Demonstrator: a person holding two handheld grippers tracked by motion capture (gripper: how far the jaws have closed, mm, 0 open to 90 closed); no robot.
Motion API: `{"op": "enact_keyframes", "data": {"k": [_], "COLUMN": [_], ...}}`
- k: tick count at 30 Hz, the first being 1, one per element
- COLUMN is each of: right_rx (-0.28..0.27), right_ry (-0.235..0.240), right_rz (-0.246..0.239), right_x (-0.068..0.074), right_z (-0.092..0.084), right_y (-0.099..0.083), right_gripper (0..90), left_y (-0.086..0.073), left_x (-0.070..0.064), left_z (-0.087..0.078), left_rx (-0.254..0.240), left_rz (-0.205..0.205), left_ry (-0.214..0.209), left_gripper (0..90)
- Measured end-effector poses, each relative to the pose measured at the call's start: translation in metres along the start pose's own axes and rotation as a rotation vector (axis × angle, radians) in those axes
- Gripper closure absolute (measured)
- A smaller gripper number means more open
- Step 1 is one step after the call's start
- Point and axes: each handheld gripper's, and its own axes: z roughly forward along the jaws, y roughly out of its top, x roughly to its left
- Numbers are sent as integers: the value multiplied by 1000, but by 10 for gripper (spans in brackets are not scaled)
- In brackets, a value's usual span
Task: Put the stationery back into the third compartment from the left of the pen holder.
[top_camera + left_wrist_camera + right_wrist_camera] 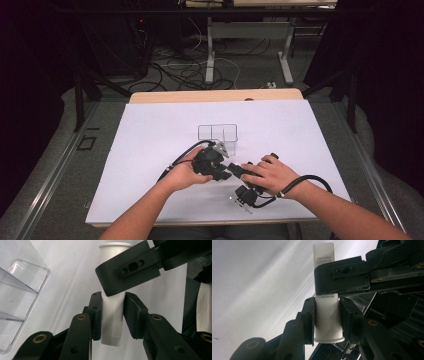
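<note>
A white plastic tube is held between both grippers just above the white table sheet. In the left gripper view, my left gripper is shut on the tube's narrower lower part, and the flared end points away. A black jaw of the right gripper crosses the tube higher up. In the right gripper view, my right gripper is shut on the tube near its flanged end, with small print on the far part. In the high view, the left gripper and right gripper meet at the table's front middle.
A clear plastic box with dividers stands just behind the grippers, also seen at the left in the left gripper view. A white sheet covers the table. Cables and table legs lie on the floor beyond.
</note>
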Motion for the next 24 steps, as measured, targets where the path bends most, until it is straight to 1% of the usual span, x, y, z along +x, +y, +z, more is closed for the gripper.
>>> {"op": "enact_keyframes", "data": {"k": [1, 2, 3, 4, 5, 6, 7, 8, 9, 10, 11, 12, 13, 14, 15, 17, 19, 20, 21, 22, 23, 24], "right_rx": [11, 18, 28, 3, -41, 7, 11, 28, 33, 37, 29, 33, 50, 53, 56, 63, 61, 59, 60, 59, 75, 66], "right_ry": [4, 7, 6, -11, -30, -16, -22, -40, -51, -58, -73, -73, -70, -75, -74, -76, -100, -94, -106, -116, -95, -121], "right_rz": [-1, -1, -4, 4, 26, 46, 45, 50, 64, 92, 137, 183, 237, 252, 250, 291, 305, 336, 375, 447, 495, 527], "right_x": [-1, -1, -1, 0, 2, 2, 1, 0, 0, -2, -2, -2, 0, 1, -1, 0, -1, 0, 1, 3, 3, 5], "right_z": [-1, -1, -2, -1, 2, -2, -2, -3, -4, -6, -7, -9, -10, -11, -12, -13, -13, -13, -14, -13, -14, -13], "right_y": [0, 0, 0, -1, -2, -2, -2, -3, -4, -5, -7, -8, -9, -10, -11, -13, -16, -18, -19, -21, -23, -24], "right_gripper": [662, 660, 655, 647, 631, 610, 591, 566, 547, 527, 513, 507, 498, 490, 478, 458, 452, 447, 429, 404, 396, 393], "left_y": [0, 1, 1, 1, 0, 0, -1, -2, -3, -3, -4, -4, -4, -4, -4, -3, -2, -1, -1, -1, -1, 0], "left_x": [0, 0, 0, 1, 2, 3, 4, 5, 6, 6, 6, 7, 8, 8, 9, 9, 10, 10, 10, 10, 10, 11], "left_z": [0, -1, -1, -1, -1, -1, -2, -3, -3, -5, -5, -6, -8, -8, -10, -11, -13, -14, -14, -14, -15, -16], "left_rx": [4, 5, 8, 14, 16, 15, 4, 1, -9, -14, -34, -42, -38, -59, -66, -87, -102, -117, -137, -156, -170, -172], "left_rz": [-2, 5, -4, -5, -2, -14, -28, -33, -43, -50, -63, -70, -71, -72, -72, -79, -85, -90, -102, -108, -112, -117], "left_ry": [8, 14, 22, 30, 38, 46, 52, 52, 57, 66, 74, 77, 82, 84, 88, 96, 105, 108, 111, 116, 118, 111], "left_gripper": [700, 703, 705, 705, 706, 706, 706, 706, 707, 706, 706, 707, 707, 706, 706, 706, 706, 706, 706, 706, 706, 707]}}
